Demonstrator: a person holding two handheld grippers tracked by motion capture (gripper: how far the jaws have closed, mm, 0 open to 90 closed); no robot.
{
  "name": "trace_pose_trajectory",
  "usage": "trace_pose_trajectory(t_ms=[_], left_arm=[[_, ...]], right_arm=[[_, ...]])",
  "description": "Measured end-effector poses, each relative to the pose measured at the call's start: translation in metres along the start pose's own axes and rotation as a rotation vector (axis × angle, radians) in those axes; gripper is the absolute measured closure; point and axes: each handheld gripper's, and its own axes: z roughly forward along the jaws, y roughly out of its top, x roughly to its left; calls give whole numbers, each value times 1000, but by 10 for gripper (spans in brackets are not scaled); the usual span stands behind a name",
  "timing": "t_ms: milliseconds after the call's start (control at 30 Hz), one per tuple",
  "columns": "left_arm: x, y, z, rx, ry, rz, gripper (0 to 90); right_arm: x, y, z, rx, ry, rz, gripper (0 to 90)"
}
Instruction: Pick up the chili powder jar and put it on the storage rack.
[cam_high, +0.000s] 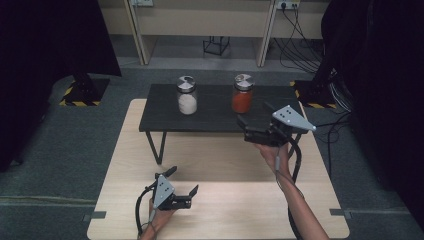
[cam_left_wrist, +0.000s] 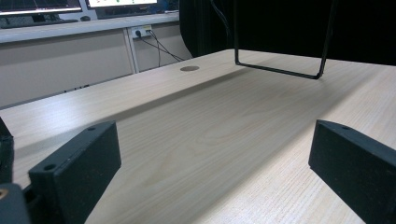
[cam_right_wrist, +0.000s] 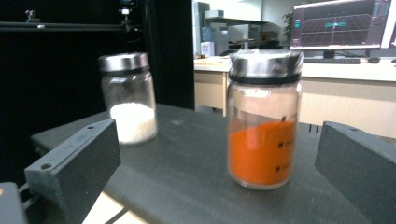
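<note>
Two glass jars with metal lids stand on a low black shelf (cam_high: 215, 122): one half full of white powder (cam_high: 187, 95) (cam_right_wrist: 128, 103), one of orange-red powder (cam_high: 242, 93) (cam_right_wrist: 264, 119). My right gripper (cam_high: 252, 116) (cam_right_wrist: 215, 179) hovers open just in front of the orange jar, jaws wide apart, nothing between them. Low over the wooden table (cam_high: 215, 190) near its front edge, my left gripper (cam_high: 182, 181) (cam_left_wrist: 212, 175) is open too, with bare tabletop between its jaws.
The black shelf stands on thin wire legs (cam_high: 156, 147) (cam_left_wrist: 280, 70) at the table's far side. A cable hole (cam_left_wrist: 189, 68) sits in the tabletop. Dark stands (cam_high: 82, 90) flank the table, and cables (cam_high: 300, 40) lie on the floor behind.
</note>
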Motion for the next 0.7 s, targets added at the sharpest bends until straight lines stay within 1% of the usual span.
trace_pose_trajectory(t_ms=[100,267,367,533,700], left_arm=[[0,0,0,1,1,1,15],[0,0,0,1,2,0,15],[0,0,0,1,3,-1,15],[0,0,0,1,2,0,15],[0,0,0,2,2,0,15]], right_arm=[[3,-9,-11,0,8,5,3],[8,-23,-25,8,7,-16,3],[10,-32,-32,1,16,-7,3],[14,-48,-42,-2,18,-7,3],[17,-63,-46,5,18,-14,3]])
